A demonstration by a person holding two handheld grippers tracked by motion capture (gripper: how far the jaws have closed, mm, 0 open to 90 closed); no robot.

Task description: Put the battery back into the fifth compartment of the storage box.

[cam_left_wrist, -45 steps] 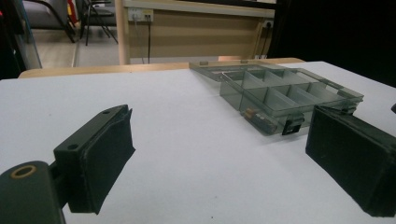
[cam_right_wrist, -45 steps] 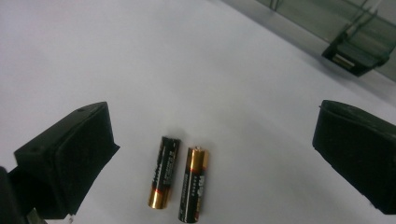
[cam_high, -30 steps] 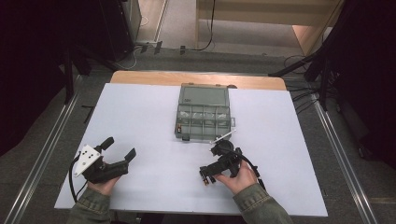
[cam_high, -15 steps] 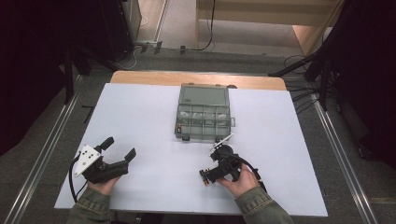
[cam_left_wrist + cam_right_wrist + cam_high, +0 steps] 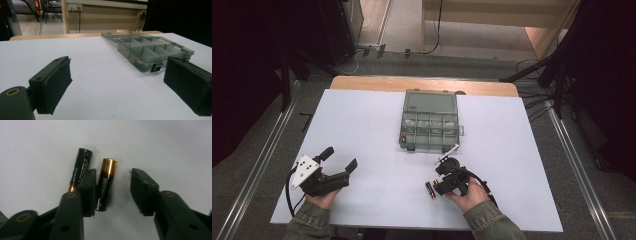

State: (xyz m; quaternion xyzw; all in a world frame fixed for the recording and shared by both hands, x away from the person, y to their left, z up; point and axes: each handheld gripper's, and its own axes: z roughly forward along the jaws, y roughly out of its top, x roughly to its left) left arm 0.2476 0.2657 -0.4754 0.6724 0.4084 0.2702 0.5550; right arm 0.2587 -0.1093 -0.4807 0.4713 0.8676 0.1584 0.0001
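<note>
My right tongs have just been closing, still apart, around one battery at frame centre; the left jaw apparently touches it. Next: clamp squarely. Left tongs wide apart.

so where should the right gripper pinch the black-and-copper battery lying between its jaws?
Mid-body, from straight above. The black-and-copper battery lies flat on the white table, lengthwise between the closing jaws of the right gripper. One pad sits between it and the second battery.
</note>
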